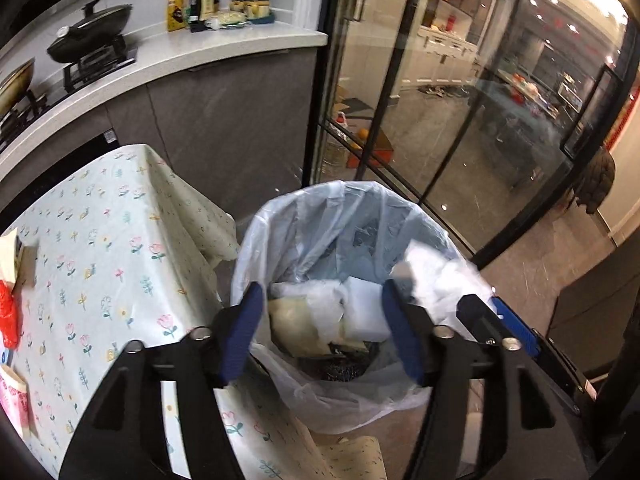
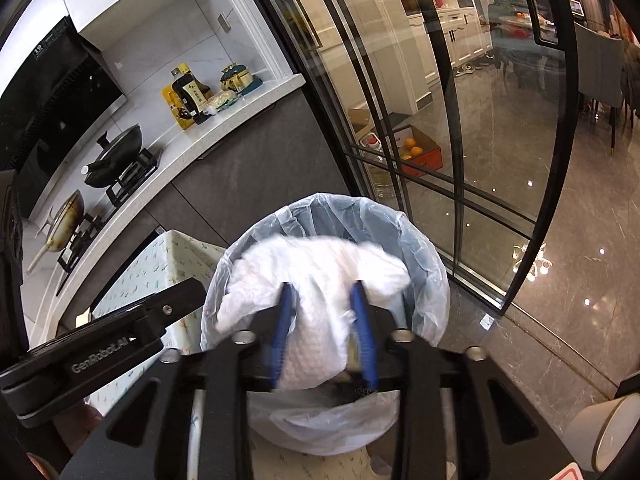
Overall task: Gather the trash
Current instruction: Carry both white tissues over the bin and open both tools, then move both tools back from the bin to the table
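A bin lined with a translucent white bag (image 1: 348, 194) (image 2: 360, 206) stands on the floor beside the table. Crumpled white paper (image 1: 360, 312), a beige wrapper (image 1: 296, 324) and something dark lie inside it. My left gripper (image 1: 323, 288) hangs open over the bin's mouth with nothing between its blue fingers (image 1: 244, 320). My right gripper (image 2: 322, 286) is over the bin too, jaws apart, with a blurred white paper-towel wad (image 2: 320, 264) loose between and ahead of its fingers. In the left wrist view that wad (image 1: 432, 276) shows at the bin's right rim.
A table with a floral cloth (image 1: 100, 240) is left of the bin, with a red item (image 1: 8, 316) and a pink packet (image 1: 14, 404) at its edge. Behind are a kitchen counter (image 1: 200, 52) with pans and a black-framed glass door (image 2: 440, 140). A pale round container (image 2: 608, 432) sits on the floor at right.
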Demonstrator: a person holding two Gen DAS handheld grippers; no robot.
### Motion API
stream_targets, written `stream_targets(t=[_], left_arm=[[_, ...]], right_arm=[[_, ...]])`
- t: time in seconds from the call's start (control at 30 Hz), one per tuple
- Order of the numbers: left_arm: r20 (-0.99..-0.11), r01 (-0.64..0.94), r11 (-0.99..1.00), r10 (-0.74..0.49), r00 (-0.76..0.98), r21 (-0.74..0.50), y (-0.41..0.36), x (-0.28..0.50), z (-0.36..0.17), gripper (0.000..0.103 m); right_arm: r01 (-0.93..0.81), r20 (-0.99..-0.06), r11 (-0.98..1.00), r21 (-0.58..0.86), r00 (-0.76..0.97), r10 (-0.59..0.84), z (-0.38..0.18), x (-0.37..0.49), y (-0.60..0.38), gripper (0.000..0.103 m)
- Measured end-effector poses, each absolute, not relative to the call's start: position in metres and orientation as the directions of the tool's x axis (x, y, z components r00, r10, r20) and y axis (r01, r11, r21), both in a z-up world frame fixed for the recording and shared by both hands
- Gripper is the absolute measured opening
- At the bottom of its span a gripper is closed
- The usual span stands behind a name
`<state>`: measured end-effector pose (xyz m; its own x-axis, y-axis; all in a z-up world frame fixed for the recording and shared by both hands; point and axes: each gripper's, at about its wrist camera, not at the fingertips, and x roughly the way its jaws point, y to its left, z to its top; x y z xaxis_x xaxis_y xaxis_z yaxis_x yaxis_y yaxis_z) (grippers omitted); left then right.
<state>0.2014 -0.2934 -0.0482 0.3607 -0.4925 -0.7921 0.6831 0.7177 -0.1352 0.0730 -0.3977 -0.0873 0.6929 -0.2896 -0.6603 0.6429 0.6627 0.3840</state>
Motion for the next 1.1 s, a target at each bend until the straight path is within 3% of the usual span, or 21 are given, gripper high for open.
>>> stream_targets(t=[0.1,0.3,0.57,1.1], left_arm=[[-0.785,0.670,0.731,-0.487,0.382,-0.128,-0.285,0.205,-0.047,0.066],[-0.785,0.638,0.758,-0.474,0.399,-0.134,-0.265,0.212,-0.045,0.067],[-0.761,0.590,0.796,-0.464,0.453,-0.135,-0.227,0.207,-0.034,0.079],[-0.737,0.479,0.866,-0.417,0.533,-0.144,-0.118,0.194,-0.011,0.081]], right_arm=[[0.642,-0.658,0.663,0.384,0.695,-0.291,-0.088,0.076,-0.395,0.053],[0.636,-0.658,0.669,0.384,0.697,-0.285,-0.083,0.078,-0.387,0.054],[0.629,-0.655,0.687,0.365,0.698,-0.291,-0.073,0.071,-0.362,0.058],[0.541,-0.631,0.766,0.347,0.739,-0.236,-0.048,0.064,-0.281,0.065]])
